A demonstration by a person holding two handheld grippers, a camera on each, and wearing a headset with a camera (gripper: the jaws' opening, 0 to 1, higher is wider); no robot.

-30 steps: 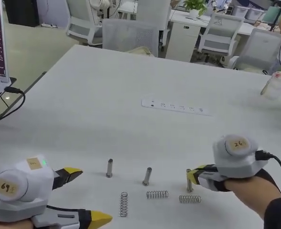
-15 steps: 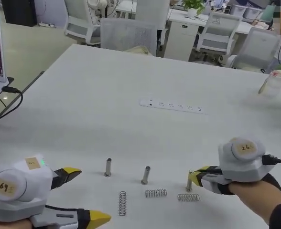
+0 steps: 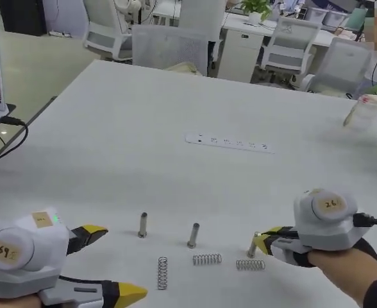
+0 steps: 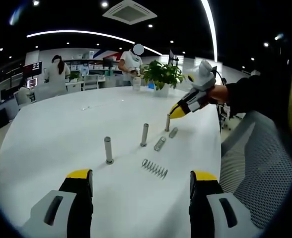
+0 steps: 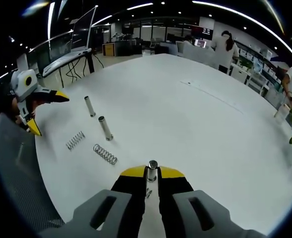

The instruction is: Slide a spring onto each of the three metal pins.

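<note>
Clamping rt pin, right hand-held gripper; left hand-held gripper agape

The white table carries three upright pins in a row near its front edge: left pin, middle pin and right pin. Just in front of them lie the left spring, pointing front to back, and the middle spring and right spring, both lying crosswise. A power strip lies flat farther back, and a clear container sits at the far right.
</note>
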